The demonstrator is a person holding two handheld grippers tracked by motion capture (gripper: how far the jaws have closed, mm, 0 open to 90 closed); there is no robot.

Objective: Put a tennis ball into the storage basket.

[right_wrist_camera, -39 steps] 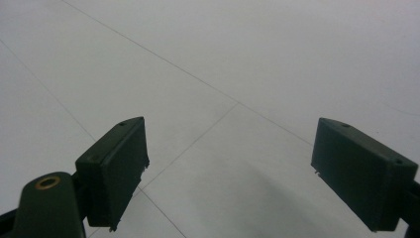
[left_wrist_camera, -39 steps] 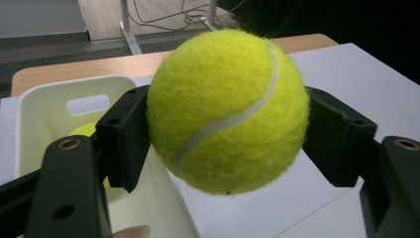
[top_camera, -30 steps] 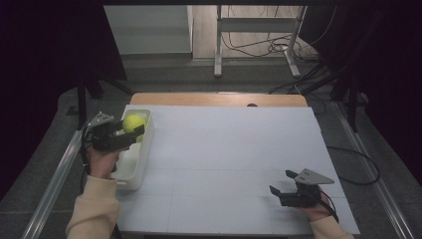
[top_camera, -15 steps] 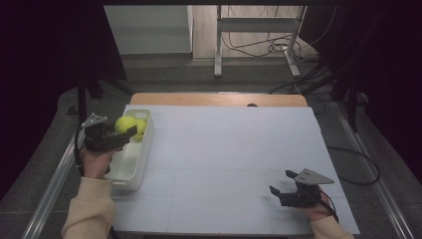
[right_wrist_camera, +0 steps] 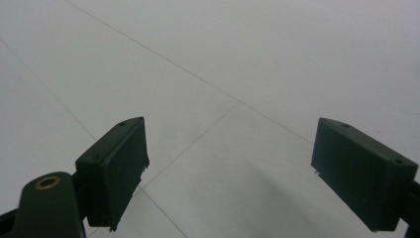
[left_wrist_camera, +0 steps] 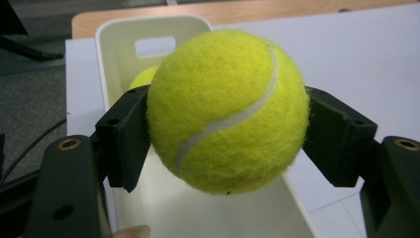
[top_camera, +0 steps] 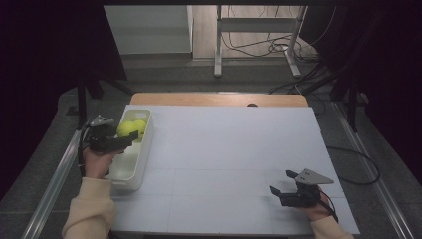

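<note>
Above white bin, left hand-held gripper clamps tennis ball.

dim and dark around the edges of the high view, almost black at both upper corners, with soft even light from above falling on the white desk and no hard glare. sharp and bright on the tennis ball in the left gripper view, felt fuzz crisp, slightly soft on the white bin behind it. flat, greyish and low in contrast in the right gripper view, with a faint diffuse shadow between the black fingers and mild softness toward the far desk.
</note>
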